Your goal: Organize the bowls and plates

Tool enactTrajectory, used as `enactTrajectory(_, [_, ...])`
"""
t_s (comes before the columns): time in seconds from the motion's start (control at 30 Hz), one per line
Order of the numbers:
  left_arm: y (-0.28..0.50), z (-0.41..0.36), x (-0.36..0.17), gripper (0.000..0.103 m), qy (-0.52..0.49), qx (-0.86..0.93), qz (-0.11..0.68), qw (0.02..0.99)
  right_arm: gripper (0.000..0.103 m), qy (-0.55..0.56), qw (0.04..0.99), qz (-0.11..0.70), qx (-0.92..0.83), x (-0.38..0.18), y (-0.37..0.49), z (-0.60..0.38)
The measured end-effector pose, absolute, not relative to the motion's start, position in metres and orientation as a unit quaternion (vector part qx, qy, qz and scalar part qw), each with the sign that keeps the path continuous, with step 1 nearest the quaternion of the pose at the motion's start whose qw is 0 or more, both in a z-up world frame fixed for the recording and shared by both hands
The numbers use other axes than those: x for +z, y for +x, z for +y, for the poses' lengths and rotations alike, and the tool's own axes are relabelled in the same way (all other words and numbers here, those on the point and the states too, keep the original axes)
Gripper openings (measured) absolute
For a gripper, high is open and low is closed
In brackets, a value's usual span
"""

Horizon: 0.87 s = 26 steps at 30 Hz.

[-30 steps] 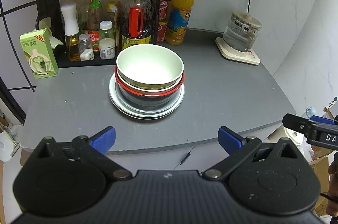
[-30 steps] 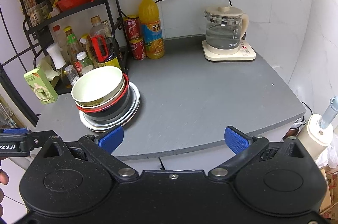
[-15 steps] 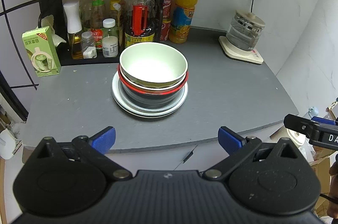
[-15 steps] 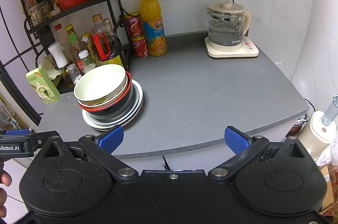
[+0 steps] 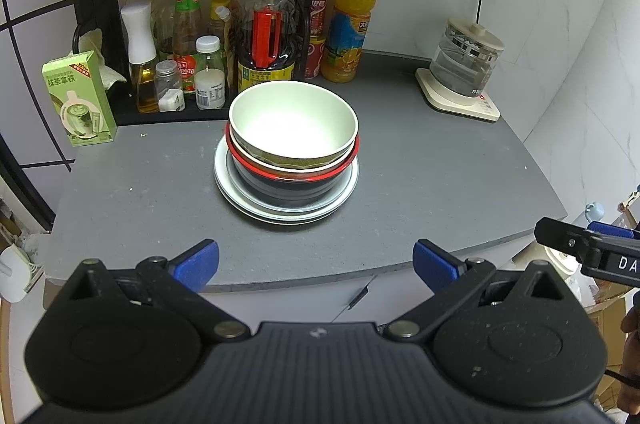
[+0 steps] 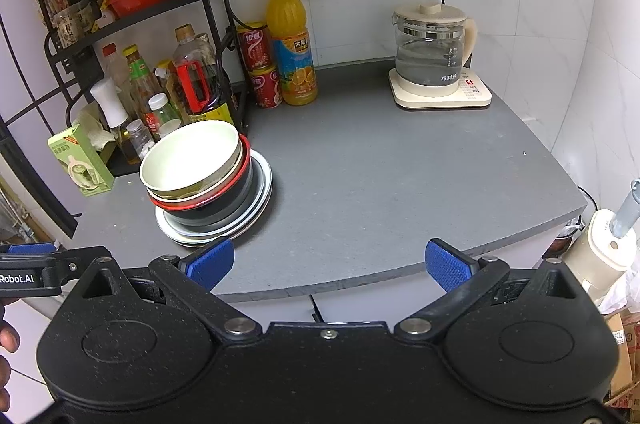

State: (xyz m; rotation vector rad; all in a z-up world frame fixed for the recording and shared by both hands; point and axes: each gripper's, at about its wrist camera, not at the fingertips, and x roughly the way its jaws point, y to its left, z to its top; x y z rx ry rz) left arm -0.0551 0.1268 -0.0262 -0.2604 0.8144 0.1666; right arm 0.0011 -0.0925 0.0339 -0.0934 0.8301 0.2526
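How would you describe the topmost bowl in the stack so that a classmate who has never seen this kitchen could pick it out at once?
Start at the grey countertop and find the pile of dishes in front of the black bottle rack. Plates lie at the bottom, with a black bowl with a red rim above them. The cream-white bowl nests highest, the only pale, fully open bowl there.

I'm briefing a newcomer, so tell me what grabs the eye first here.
A stack of bowls on plates sits mid-counter, a cream bowl on top. Behind it, a black rack crowded with bottles, and an orange juice bottle beside it. A glass kettle stands at the far right corner.
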Motion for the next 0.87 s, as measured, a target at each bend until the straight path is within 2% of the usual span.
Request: enactTrajectory(0.87, [-0.05, 0.115, -0.024, 0.102, -0.125, 0.072, 0.394, 0.908, 0.103, -0.044, 0.906, 0.405, 0.118, 0.03, 0.003, -0.097])
